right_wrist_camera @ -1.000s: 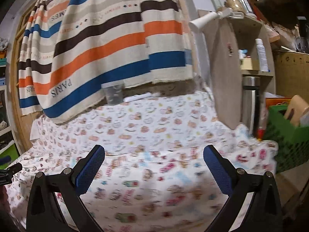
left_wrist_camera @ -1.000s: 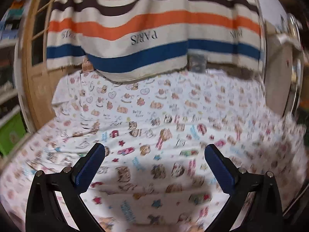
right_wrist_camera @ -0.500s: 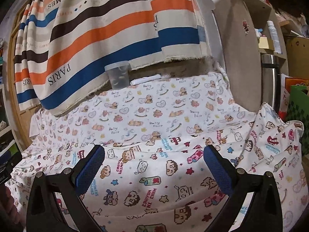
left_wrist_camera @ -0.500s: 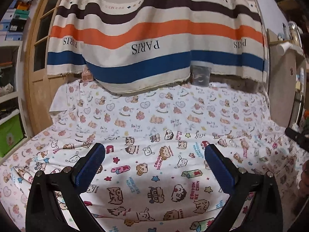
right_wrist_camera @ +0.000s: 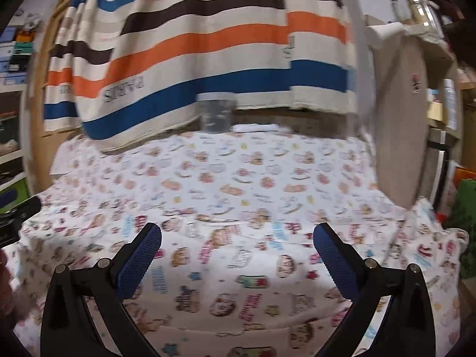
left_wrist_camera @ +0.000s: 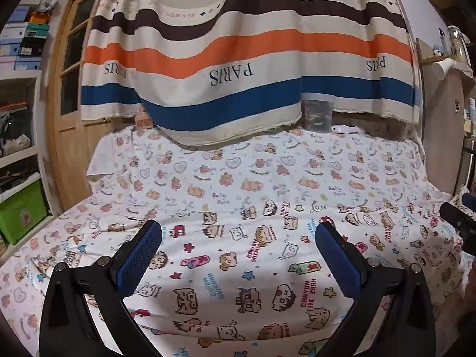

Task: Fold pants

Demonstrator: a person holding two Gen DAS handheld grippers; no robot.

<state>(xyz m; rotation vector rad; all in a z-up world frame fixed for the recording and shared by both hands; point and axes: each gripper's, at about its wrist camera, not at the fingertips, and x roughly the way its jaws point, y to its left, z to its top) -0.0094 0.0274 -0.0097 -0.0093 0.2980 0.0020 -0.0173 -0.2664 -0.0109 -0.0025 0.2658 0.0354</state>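
Nearest, left gripper [left_wrist_camera: 238,247] and right gripper [right_wrist_camera: 237,245] spread wide, gripping nothing, poised over pants [left_wrist_camera: 255,255] in cartoon print, laid flat along near edge of patterned sheet [left_wrist_camera: 267,175], probably for a first fold. Beyond, at far edge, plastic cup [left_wrist_camera: 317,115] under hanging striped cloth [left_wrist_camera: 238,59].

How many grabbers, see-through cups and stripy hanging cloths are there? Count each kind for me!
Grippers: 2, the left gripper and the right gripper
Clear cup: 1
Striped cloth: 1
Total: 4
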